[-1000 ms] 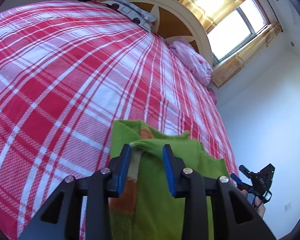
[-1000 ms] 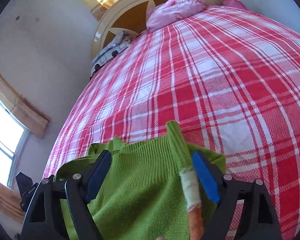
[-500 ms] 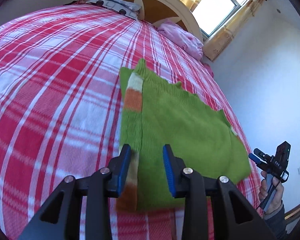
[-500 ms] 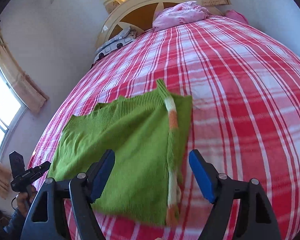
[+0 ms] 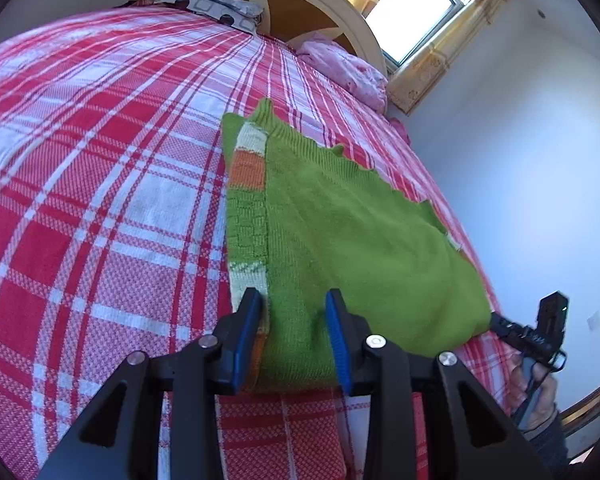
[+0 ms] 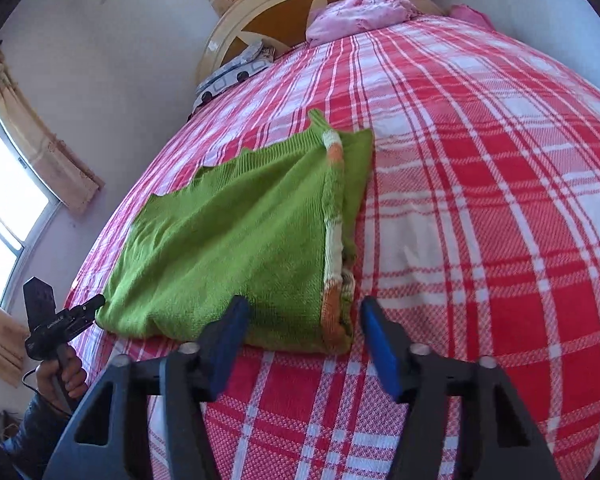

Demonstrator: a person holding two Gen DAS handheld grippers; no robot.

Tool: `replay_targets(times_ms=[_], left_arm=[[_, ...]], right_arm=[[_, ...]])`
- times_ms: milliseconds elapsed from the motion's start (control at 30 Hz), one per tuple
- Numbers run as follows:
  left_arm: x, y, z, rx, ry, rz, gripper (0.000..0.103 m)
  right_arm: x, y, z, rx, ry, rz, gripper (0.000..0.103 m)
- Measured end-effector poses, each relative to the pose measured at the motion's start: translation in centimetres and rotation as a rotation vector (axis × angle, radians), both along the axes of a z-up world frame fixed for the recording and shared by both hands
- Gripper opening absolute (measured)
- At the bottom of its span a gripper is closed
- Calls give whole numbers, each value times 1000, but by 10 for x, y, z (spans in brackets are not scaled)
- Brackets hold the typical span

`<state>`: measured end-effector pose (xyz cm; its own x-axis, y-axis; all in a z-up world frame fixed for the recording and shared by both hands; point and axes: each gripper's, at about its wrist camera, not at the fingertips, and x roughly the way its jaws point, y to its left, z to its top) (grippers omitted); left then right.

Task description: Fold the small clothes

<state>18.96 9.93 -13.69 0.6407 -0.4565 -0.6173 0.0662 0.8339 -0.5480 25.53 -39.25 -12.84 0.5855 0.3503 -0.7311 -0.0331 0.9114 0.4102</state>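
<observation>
The sweater [image 5: 360, 240] lay folded on the near part of the bed [image 5: 100, 200]. The left gripper [image 5: 294, 336] straddled its near edge; I couldn't tell if it gripped. The right gripper [image 6: 305, 312], jaws just narrowing, pinched nothing.

A home bedroom: a bed [image 5: 100, 160] with a red plaid cover, a curved headboard [image 6: 284, 4], pillows [image 6: 360, 12], and curtained windows [image 5: 416, 4].

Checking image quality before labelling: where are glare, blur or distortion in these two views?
Left wrist view: the window is blown out white, and the fisheye bulges the plaid bedspread. Right wrist view: same bulge, and the green sweater is slightly soft.
</observation>
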Motion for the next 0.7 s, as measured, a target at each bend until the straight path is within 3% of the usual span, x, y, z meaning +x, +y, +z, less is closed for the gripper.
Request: replay_targets(times_ms=[67,100,133,233,300,467,600,700], left_arm=[[-3,-1,2,19,-9,-7,24],[-3,-1,1,24,0,-10,8],[-2,0,0,11,13,-18,8],[-10,6,3,-40,20,-21,8],[-19,5,10,-25,7,-33,7],[-24,2,1,44,16,-47,8],[-27,6,1,10,20,-31,8],[-31,1,7,82,-13,-45,8]], right_arm=[[0,0,-1,9,-6,5,24],[-1,0,0,12,-10,8,10],[-3,0,3,17,-15,12,9],[-17,3,22,9,-52,44,8],[-28,4,31,-14,-61,62,8],[-21,4,-5,-73,61,63,8],[-28,9,-4,-92,43,65,8],[-37,18,-3,-182,31,102,8]])
